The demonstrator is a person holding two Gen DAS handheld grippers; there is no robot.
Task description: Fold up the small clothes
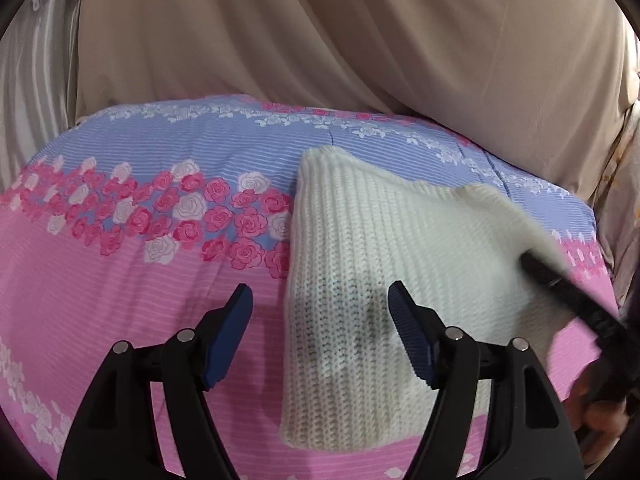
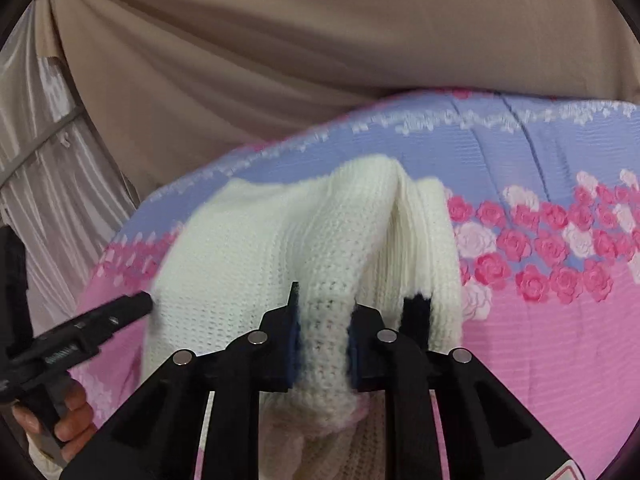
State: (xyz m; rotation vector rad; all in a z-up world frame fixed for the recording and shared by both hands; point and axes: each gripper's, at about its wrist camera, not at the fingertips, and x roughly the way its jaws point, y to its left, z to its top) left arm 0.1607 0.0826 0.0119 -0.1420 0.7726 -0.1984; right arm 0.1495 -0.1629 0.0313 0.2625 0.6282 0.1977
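Note:
A white knitted garment [image 1: 360, 264] lies partly folded on the flowered bedspread [image 1: 120, 280]. My left gripper [image 1: 320, 320] is open just above its near left part, with the left finger over the bedspread and the right finger over the knit. My right gripper [image 2: 323, 340] is shut on a bunched fold of the garment [image 2: 280, 240] and lifts its right edge off the bed. The right gripper's finger [image 1: 560, 292] shows at the garment's raised right side in the left wrist view. The left gripper [image 2: 100, 320] shows at the left of the right wrist view.
The pink and lilac bedspread [image 2: 540, 340] with rose print covers the bed. Beige draped cloth [image 1: 320, 40] hangs behind it, with pale striped curtain [image 1: 32, 100] at the left. The bed's far edge curves below the drape.

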